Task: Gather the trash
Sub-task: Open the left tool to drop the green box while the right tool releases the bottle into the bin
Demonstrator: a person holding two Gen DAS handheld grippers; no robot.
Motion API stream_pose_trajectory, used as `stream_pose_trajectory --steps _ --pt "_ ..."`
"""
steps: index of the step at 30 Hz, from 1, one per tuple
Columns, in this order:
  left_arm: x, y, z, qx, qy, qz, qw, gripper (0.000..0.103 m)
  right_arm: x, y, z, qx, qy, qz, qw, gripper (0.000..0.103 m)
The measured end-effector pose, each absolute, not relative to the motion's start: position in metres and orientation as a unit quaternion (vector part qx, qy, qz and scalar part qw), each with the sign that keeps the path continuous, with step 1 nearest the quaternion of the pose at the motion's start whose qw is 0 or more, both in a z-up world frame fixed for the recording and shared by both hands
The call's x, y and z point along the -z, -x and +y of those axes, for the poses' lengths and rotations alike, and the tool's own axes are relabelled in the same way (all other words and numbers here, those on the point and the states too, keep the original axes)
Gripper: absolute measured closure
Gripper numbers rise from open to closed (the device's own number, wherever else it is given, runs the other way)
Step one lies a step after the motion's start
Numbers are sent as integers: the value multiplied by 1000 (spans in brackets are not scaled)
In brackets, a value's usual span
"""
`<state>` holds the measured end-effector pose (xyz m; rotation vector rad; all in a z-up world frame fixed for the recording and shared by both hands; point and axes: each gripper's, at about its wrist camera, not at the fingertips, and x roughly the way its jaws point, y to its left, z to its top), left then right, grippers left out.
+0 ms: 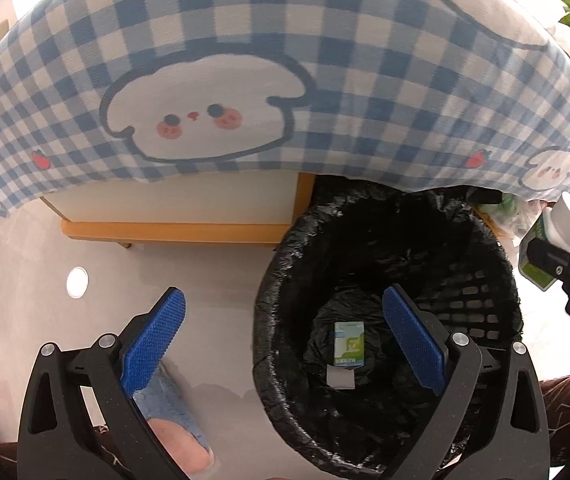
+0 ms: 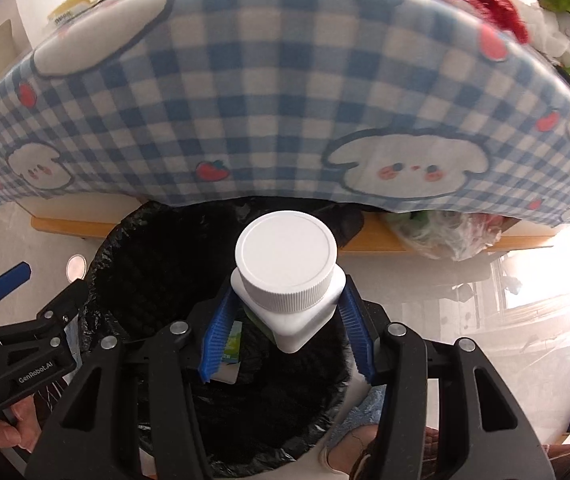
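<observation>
One white screw-capped plastic bottle (image 2: pixel 289 280), clamped in the right gripper (image 2: pixel 285 332), hung cap-forward directly above the black-lined mesh bin (image 2: pixel 133 264); the left gripper (image 1: pixel 285 344) gaped empty at nine o'clock.

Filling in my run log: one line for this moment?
left gripper: open, empty | right gripper: shut on white-capped bottle, over trash bin | small carton already in bin

One bin (image 1: pixel 389 240); one bottle (image 2: pixel 287 280); one carton (image 1: pixel 349 344); two grippers.
</observation>
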<state>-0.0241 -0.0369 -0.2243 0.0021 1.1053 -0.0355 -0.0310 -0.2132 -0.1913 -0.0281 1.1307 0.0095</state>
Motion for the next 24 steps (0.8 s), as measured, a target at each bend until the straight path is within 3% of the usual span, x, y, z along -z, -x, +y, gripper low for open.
stream_pose_trajectory --steps 20,22,24 --pt "217 27 3 -9 8 519 855 6 186 20 -170 -39 10 518 854 53" --pt "217 26 5 -10 11 519 855 6 186 20 -168 -38 15 519 854 41" --pt "217 26 6 -12 11 519 855 6 184 22 -170 -37 16 518 855 37"
